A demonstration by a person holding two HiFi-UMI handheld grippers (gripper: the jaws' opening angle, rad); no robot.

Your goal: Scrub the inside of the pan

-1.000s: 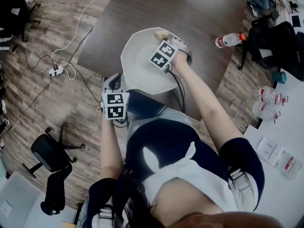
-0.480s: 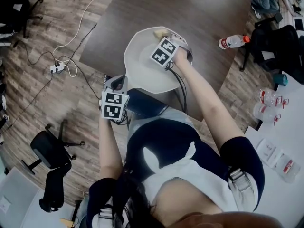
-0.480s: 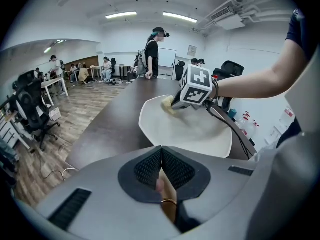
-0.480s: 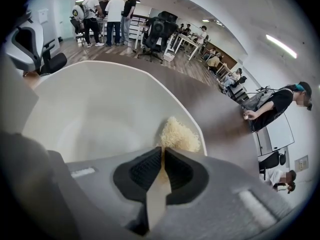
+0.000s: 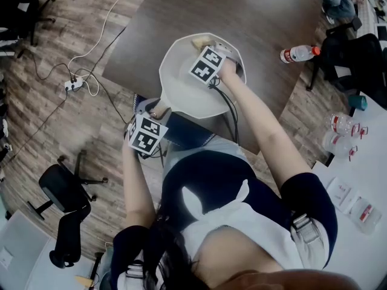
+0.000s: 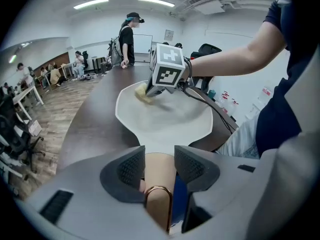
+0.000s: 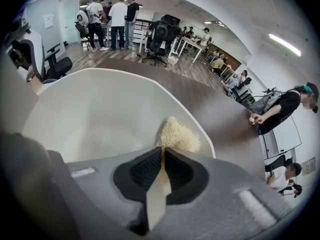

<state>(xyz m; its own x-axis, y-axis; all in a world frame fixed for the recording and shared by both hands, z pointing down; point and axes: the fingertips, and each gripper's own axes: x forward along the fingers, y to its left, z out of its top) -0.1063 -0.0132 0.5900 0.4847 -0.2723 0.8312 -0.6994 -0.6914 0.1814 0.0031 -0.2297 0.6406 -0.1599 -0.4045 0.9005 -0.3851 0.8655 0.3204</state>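
Working at the dark table (image 5: 254, 29), with the white pan (image 5: 178, 83) parked on its near edge so the handle (image 6: 156, 176) overhangs toward the body. Left claw (image 6: 159, 156) spread around that handle, having just been opening, probably re-seating a steadying hold. Right claw (image 7: 162, 156) pinched on the yellow sponge (image 7: 179, 134), pushed against the pan's far inner wall for scrubbing.

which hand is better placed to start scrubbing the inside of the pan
Right. The right hand-held gripper is shut on the yellow scrub pad, inside the pan. The left hand-held gripper has just been opening its jaws around the handle.
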